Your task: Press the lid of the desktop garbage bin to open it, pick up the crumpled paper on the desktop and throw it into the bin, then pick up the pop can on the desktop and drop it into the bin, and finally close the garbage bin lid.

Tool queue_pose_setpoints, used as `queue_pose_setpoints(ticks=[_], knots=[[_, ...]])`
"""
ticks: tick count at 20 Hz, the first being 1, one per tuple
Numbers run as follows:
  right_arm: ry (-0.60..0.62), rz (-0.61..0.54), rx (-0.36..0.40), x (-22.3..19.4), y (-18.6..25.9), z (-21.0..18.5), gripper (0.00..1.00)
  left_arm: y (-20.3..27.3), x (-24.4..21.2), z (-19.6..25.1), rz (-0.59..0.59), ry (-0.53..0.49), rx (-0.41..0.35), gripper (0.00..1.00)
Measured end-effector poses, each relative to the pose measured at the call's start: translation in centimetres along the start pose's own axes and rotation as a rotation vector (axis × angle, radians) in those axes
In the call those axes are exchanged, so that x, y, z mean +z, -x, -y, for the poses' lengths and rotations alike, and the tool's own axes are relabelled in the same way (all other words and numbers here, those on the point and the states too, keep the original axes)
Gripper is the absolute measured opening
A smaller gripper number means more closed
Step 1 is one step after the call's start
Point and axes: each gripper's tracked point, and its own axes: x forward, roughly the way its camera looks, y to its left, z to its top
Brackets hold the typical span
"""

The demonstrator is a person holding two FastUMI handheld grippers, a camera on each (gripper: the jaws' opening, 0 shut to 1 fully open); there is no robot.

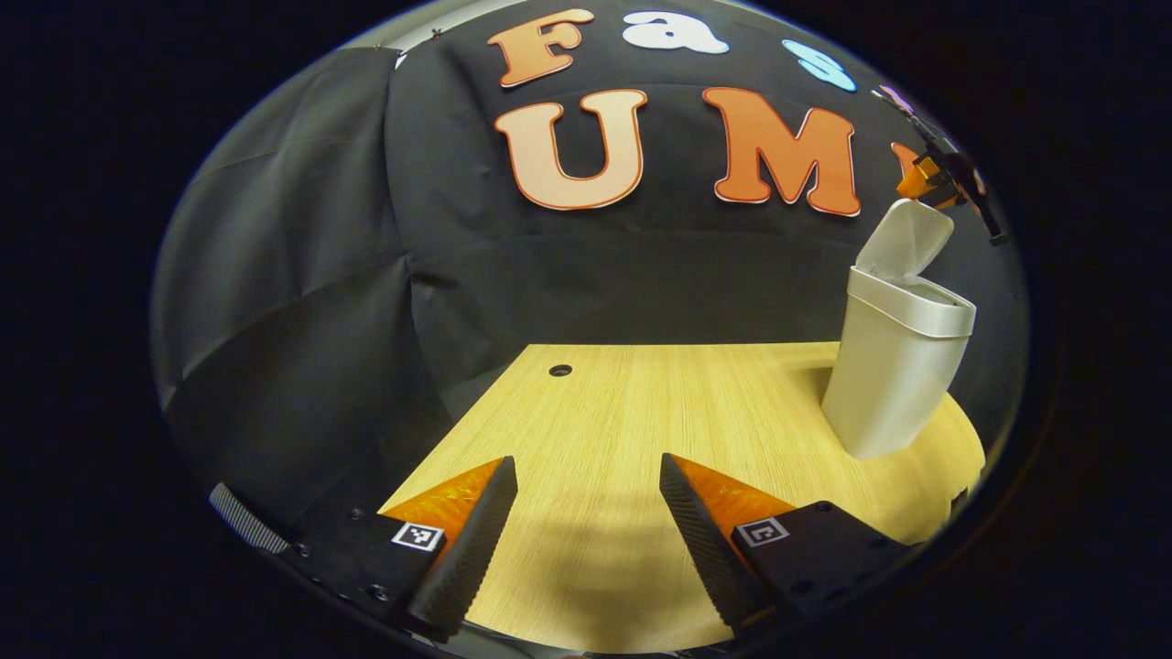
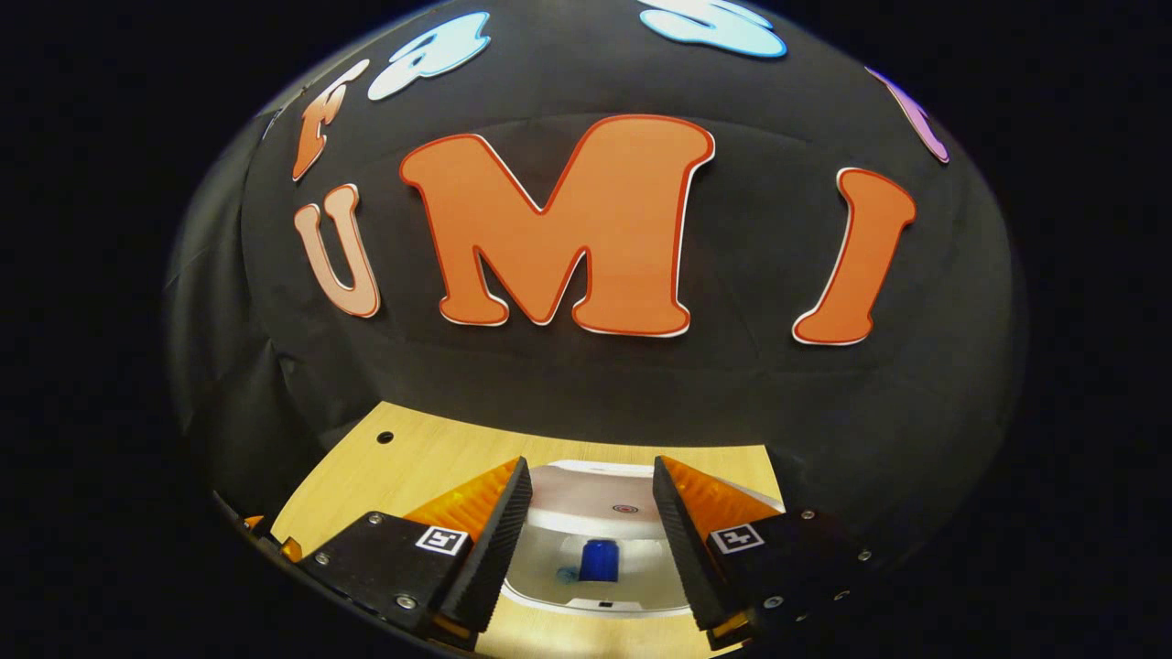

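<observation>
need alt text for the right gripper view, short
The right gripper hangs open above the open white plastic garbage bin, looking down into it, where a blue pop can lies inside. The bin's raised white lid shows between the fingers, and the light wooden desktop runs back to the black cloth wall.

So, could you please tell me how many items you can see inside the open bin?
1: a blue can down inside the bin, seen between the fingers of the right gripper. Anything else may be hidden deeper inside.
</observation>
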Motion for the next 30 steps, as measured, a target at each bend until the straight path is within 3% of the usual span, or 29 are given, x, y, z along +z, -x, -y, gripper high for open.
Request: queue_pose_setpoints(ticks=[6, 9, 19, 30], knots=[[-0.048, -0.110, 0.026, -5.2, 0.3, -0.2, 0.81, 0.0, -0.2, 0.4, -0.021, -0.006, -0.014, 1.00], [-0.051, -0.150, 0.033, -6.6, 0.1, -0.2, 0.77, 0.0, -0.1, 0.3, -0.028, -0.022, -0.025, 1.00], [-0.059, -0.297, 0.027, -11.3, 0.2, 0.1, 0.81, 0.2, -0.6, 0.2, -0.039, -0.051, -0.034, 1.00], [0.018, -0.344, 0.009, -12.7, -0.5, 0.2, 0.81, 0.7, -1.2, 0.4, -0.077, -0.034, -0.039, 1.00]])
